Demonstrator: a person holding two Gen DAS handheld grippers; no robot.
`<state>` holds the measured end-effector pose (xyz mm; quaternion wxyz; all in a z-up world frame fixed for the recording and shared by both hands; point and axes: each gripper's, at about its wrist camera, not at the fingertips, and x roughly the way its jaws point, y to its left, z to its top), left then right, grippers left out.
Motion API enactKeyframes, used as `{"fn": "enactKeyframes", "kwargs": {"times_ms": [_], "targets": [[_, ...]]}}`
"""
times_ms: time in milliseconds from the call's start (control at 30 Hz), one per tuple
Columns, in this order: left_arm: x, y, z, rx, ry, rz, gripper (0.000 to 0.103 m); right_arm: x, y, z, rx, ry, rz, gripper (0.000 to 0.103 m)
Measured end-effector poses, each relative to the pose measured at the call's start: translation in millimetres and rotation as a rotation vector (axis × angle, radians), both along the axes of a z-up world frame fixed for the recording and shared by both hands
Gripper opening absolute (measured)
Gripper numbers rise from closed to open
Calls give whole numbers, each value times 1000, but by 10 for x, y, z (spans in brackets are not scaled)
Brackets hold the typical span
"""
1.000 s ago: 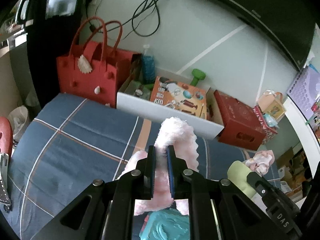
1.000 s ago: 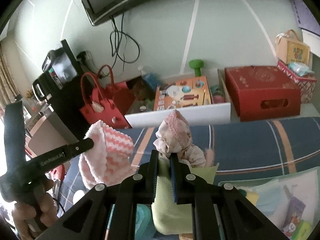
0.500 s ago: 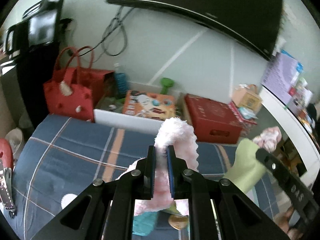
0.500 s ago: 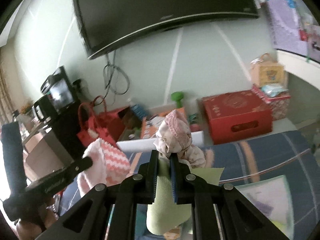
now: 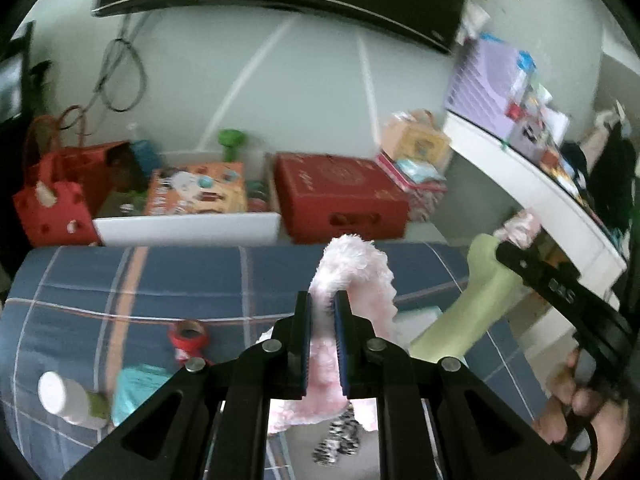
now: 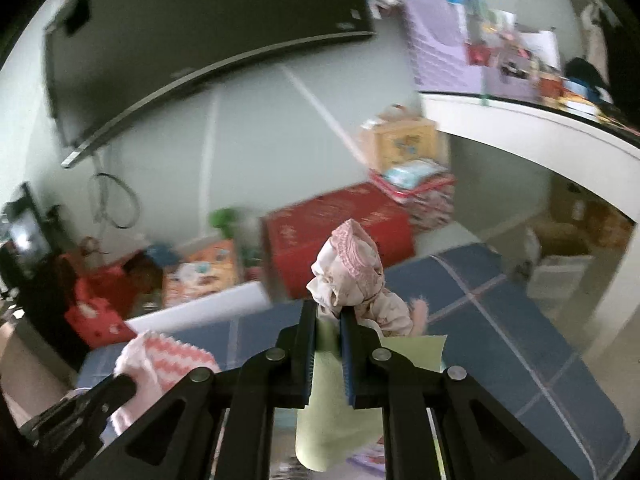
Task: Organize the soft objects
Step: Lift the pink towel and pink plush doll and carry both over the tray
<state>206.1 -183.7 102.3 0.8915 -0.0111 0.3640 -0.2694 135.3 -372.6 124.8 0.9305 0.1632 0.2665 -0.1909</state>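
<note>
Left gripper point(image 5: 323, 312) is clamping a fluffy pink-and-white knit cloth point(image 5: 354, 268); the jaws are pressing tight on a fold, with the rest draping down below the fingers and over the bed point(image 5: 120, 276). Right gripper point(image 6: 329, 328) is pinching two things together: a crumpled pale pink garment point(image 6: 352, 268) bunching above the jaws and a light green cloth point(image 6: 340, 412) hanging beneath them. Both bundles are being held in the air above the plaid blue bedcover, not resting on it. In the left wrist view the right gripper is showing toward the bed's right edge, with a hand point(image 5: 576, 400) on its grip.

Lying on the bed: a red tape roll point(image 5: 188, 334), a white bottle point(image 5: 66, 398), a teal item point(image 5: 136, 388) and a black-and-white patterned scrap point(image 5: 338, 440), all toward the near edge. Beyond the far edge, a white tray point(image 5: 188, 228) of toys, a red box point(image 5: 340, 200) and a red bag point(image 5: 52, 204) are sitting on the floor.

Risks, as judged: the right pinch is carrying two layers, so either the green cloth or the pink garment could be slipping free, since the grip is only catching small folds. Trailing ends could be snagging the tape roll or bottle and dragging them off. Both views are blurring, so a fast swing may be loosening the folds.
</note>
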Motion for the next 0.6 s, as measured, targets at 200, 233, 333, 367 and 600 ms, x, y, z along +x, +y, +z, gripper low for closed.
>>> {"fn": "enactKeyframes", "kwargs": {"times_ms": [200,233,333,367,600], "targets": [[-80,-402,-210,36,23,-88,11,77,-298,-227,6,81,-43,12],[-81,-459,-257,47,26,-99,11,110,-334,-294,8,104,-48,12],[-75,-601,-401,85,45,-125,11,247,-470,-569,51,189,-46,12],[-72,-644,-452,98,54,-131,11,281,-511,-674,73,214,-44,12],[-87,-836,-693,164,94,-167,11,429,-661,-1195,149,355,-34,13]]}}
